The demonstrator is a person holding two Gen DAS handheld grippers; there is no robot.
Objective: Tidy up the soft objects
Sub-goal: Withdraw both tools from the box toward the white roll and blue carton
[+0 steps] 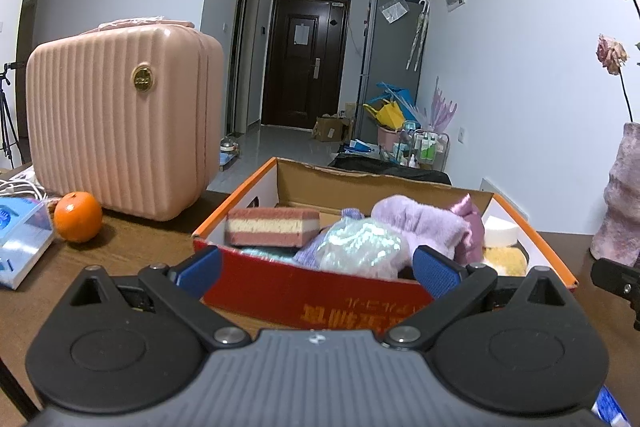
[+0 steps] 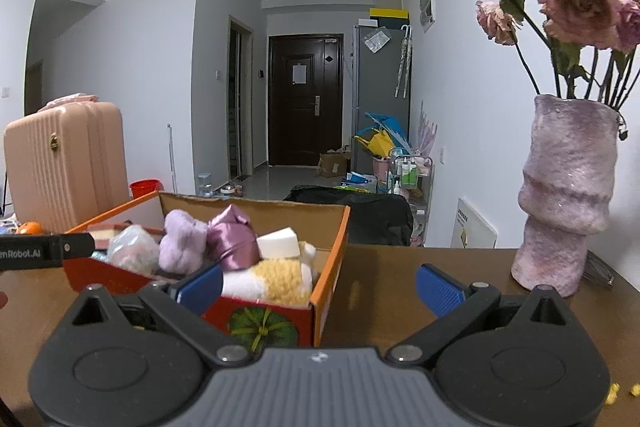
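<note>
An open red and orange cardboard box (image 1: 312,291) stands on the brown table and holds soft things: a pink and cream sponge (image 1: 272,227), an iridescent mesh puff (image 1: 360,245), a lilac fluffy cloth (image 1: 420,223), a white sponge (image 1: 500,229) and a yellow fluffy piece (image 1: 504,261). My left gripper (image 1: 318,269) is open and empty, just in front of the box's near wall. The box also shows in the right wrist view (image 2: 324,267), with a purple satin bow (image 2: 234,239). My right gripper (image 2: 320,285) is open and empty at the box's right corner.
A pink ribbed case (image 1: 120,119) stands at the back left, with an orange (image 1: 78,217) and a blue and white box (image 1: 22,243) beside it. A purple vase (image 2: 564,203) with dried roses stands at the right. Beyond the table is a hallway with clutter.
</note>
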